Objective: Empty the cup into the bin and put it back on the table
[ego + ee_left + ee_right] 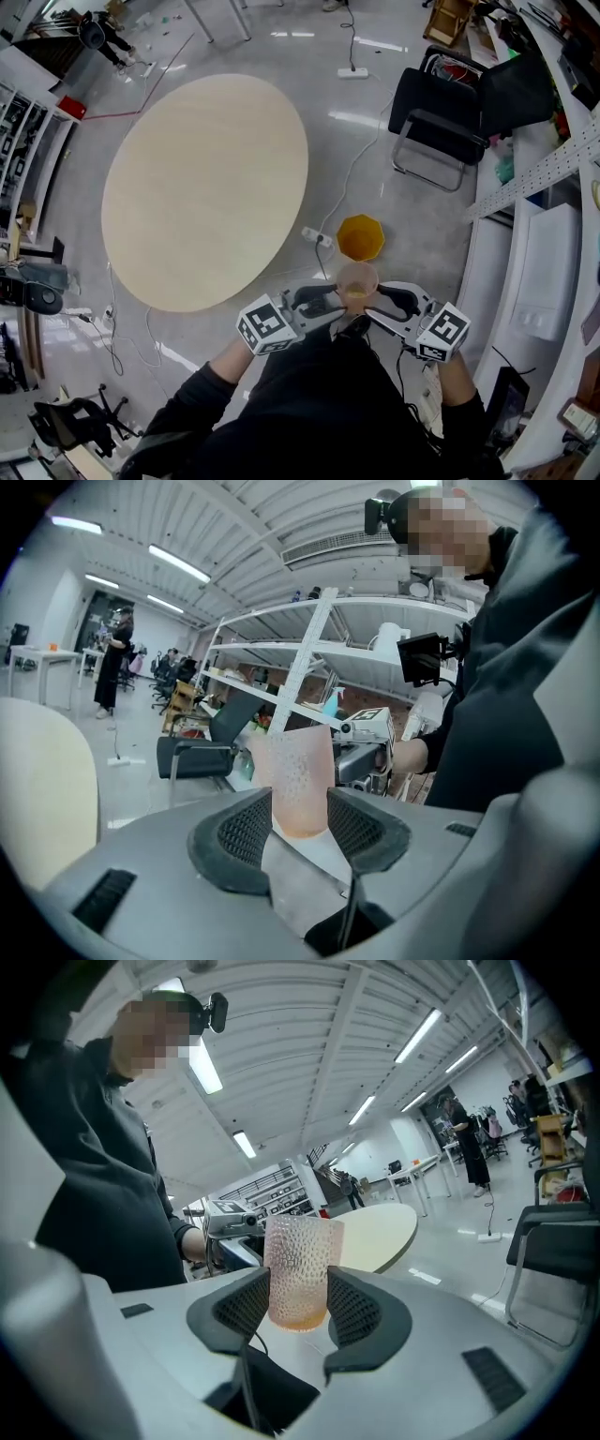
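Closest in, just ahead of the person's dark-sleeved torso, the left gripper [336,300] and the right gripper [382,300] meet from opposite sides on one cup [357,278]. Each gripper's own view shows its ribbed black pads set moderately apart and pressed against the lower wall of the cup, so both are clamped on it. The cup is translucent with a dimpled texture, stands upright with its mouth up, and shows an orange tint at its base. It hangs in the air above the grey floor, clear of the tabletop [206,187]. Each gripper carries a cube with black-and-white square markers, the left one [265,325] and the right one [443,330]; these patterns are the only print near the cup. Just beyond the cup a yellow bin [361,236] stands on the floor, with a white power strip [317,236] beside it. Farther off to the left lies the round, pale tabletop, and farther right a black chair [439,117].
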Tool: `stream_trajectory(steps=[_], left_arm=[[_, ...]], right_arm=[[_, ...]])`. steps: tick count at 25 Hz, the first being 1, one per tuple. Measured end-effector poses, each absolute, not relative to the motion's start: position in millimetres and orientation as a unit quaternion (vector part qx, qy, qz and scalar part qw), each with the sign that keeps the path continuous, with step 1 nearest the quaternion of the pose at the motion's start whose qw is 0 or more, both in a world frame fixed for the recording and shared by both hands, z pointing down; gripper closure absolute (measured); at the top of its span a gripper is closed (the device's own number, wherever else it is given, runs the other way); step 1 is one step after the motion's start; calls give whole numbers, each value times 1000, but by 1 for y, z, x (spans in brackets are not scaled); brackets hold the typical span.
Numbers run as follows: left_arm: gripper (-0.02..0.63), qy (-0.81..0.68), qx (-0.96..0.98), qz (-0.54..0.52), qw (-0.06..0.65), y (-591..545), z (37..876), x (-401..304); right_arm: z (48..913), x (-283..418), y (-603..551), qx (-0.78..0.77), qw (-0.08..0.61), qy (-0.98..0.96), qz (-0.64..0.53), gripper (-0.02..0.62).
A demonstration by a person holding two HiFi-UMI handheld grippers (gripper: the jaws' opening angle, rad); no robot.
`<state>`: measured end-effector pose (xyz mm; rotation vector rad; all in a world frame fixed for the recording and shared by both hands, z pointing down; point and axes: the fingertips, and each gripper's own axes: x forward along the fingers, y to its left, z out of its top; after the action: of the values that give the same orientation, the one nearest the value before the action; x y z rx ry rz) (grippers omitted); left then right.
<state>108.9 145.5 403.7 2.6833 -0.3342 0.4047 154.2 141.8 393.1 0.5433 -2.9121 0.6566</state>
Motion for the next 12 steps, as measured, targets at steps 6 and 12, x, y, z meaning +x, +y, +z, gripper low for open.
stream_trajectory(steps=[6, 12], left_arm=[[422, -91, 953, 142, 252, 124, 431, 111], [422, -70, 955, 152, 246, 98, 444, 110]], right_arm=[[420, 158, 121, 214, 40, -938, 269, 408], [436, 156, 99, 239, 55, -925, 289, 408]])
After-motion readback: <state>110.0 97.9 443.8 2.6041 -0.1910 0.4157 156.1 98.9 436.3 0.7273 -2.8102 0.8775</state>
